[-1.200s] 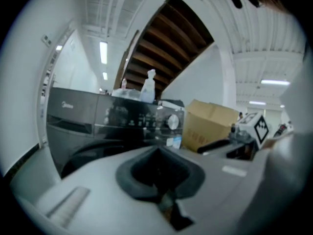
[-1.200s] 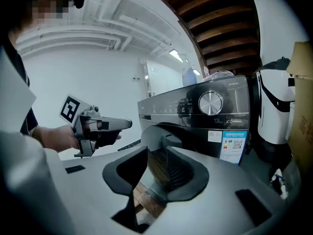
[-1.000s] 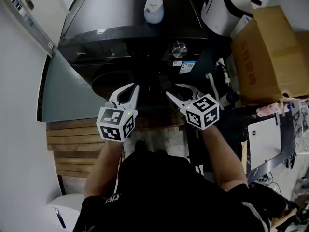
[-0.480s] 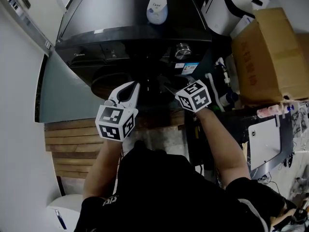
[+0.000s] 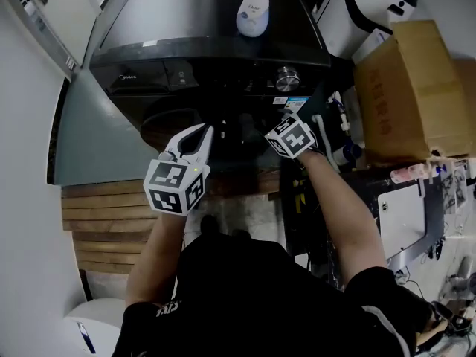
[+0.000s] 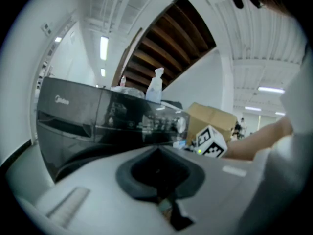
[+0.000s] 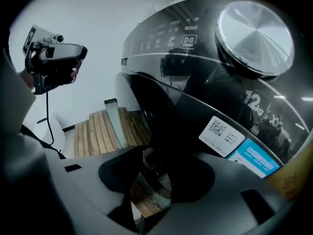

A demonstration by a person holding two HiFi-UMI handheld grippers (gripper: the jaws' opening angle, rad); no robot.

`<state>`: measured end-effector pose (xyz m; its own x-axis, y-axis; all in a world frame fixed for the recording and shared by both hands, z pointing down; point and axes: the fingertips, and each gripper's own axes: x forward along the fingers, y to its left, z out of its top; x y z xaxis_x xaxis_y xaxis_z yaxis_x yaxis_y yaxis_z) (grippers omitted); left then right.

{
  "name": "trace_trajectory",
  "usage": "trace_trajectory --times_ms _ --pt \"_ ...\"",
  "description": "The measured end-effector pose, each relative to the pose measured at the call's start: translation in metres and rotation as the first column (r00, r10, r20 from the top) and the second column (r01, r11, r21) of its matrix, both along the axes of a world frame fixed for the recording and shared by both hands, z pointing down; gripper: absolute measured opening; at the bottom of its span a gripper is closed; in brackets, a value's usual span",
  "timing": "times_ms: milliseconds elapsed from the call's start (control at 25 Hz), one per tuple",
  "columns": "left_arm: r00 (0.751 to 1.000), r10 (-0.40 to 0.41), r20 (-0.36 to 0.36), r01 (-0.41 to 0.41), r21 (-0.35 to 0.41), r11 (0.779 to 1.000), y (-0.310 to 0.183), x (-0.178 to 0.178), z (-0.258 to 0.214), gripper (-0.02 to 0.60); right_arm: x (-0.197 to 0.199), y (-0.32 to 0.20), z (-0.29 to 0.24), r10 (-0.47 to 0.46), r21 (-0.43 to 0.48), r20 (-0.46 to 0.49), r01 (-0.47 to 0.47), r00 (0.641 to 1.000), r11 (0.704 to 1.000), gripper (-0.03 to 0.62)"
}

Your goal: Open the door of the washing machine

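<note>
door (image 5: pixel 172 119): mostly lost in shadow in head view, handle not made out
right gripper (image 7: pixel 151 180): jaws covered by marker cube (image 5: pixel 291 136) in head view (just been opening, door's rim between them)
bottle (image 5: pixel 253 12): top cropped by frame edge
control panel (image 5: pixel 216 76): print too small to be read

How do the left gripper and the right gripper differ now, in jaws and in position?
The left gripper has its jaws shut and empty; the right gripper has jaws that have just been opening, with the door's shiny edge between them. The left gripper hangs short of the washing machine; the right gripper is right at its front. Both point toward the machine.
</note>
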<state>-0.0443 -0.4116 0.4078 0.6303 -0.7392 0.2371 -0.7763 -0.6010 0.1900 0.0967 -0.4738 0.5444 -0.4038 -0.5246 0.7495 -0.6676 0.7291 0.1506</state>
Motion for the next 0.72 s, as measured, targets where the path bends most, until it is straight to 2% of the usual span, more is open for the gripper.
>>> trace_trajectory --times_ms 200,560,720 --pt "1.000 -0.008 0.011 0.008 -0.025 1.000 0.007 -0.008 0.010 0.009 -0.002 -0.002 0.005 -0.061 0.029 -0.085 0.064 0.994 0.998 0.169" --pt "1.000 -0.010 0.024 0.011 -0.052 0.999 0.019 -0.013 0.019 0.009 -0.004 -0.003 0.015 -0.161 -0.027 -0.174 0.159 0.971 0.987 0.144" --pt "0.999 0.004 0.036 -0.001 -0.075 0.997 0.023 -0.011 0.025 0.009 -0.004 -0.004 0.019 -0.201 -0.036 -0.268 0.199 0.942 0.979 0.140"
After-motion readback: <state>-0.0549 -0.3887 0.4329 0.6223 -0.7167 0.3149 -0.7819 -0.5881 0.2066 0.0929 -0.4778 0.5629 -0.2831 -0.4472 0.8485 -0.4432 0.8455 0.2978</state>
